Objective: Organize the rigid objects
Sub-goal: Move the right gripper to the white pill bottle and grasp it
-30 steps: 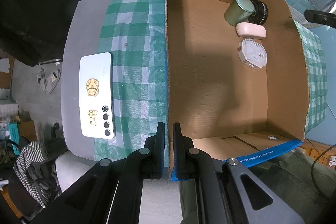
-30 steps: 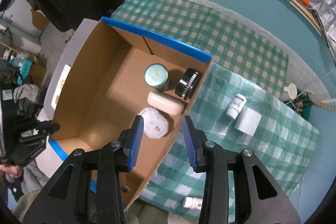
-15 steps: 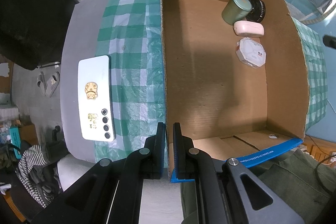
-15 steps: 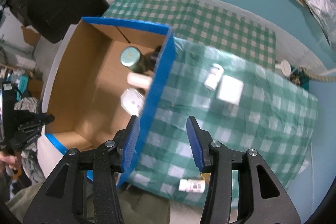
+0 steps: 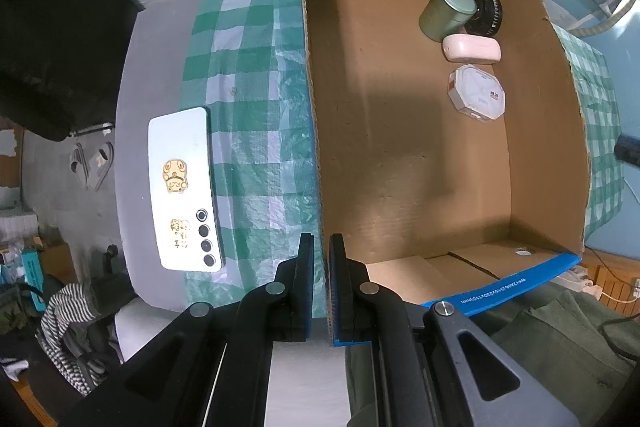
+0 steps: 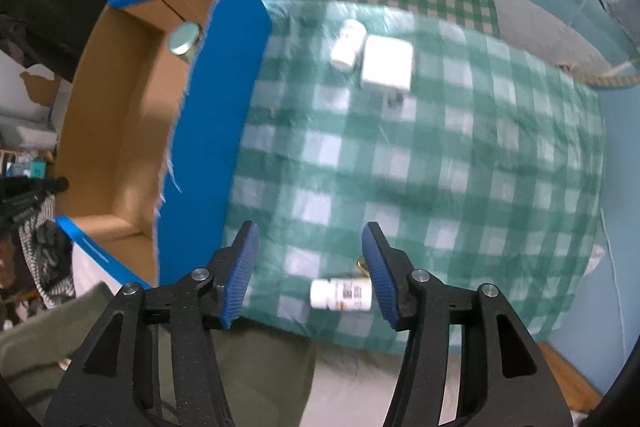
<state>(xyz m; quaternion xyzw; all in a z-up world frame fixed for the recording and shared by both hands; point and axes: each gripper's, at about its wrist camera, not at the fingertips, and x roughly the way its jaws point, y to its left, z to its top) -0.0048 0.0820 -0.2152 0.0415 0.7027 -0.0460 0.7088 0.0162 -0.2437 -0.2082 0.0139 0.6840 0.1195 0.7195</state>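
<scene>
A blue-rimmed cardboard box (image 5: 400,155) holds a green tin (image 5: 446,11), a black jar (image 5: 486,13), a pink soap-like case (image 5: 471,49) and a white octagonal box (image 5: 477,98) at its far right. My left gripper (image 5: 321,259) is shut on the box's left wall near the front corner. My right gripper (image 6: 310,259) is open and empty above the checked cloth, right of the box (image 6: 216,99). A white pill bottle (image 6: 341,294) lies just below its fingertips. Another white bottle (image 6: 346,45) and a white block (image 6: 387,63) lie farther off.
A white phone (image 5: 184,191) lies on the grey table edge left of the box. The green checked cloth (image 6: 460,167) covers the table. Clothes and clutter (image 5: 68,319) sit beyond the table's near left edge.
My right gripper has swung right, from over the box's contents to over the cloth, and opened wider. The left gripper still clamps the box wall.
</scene>
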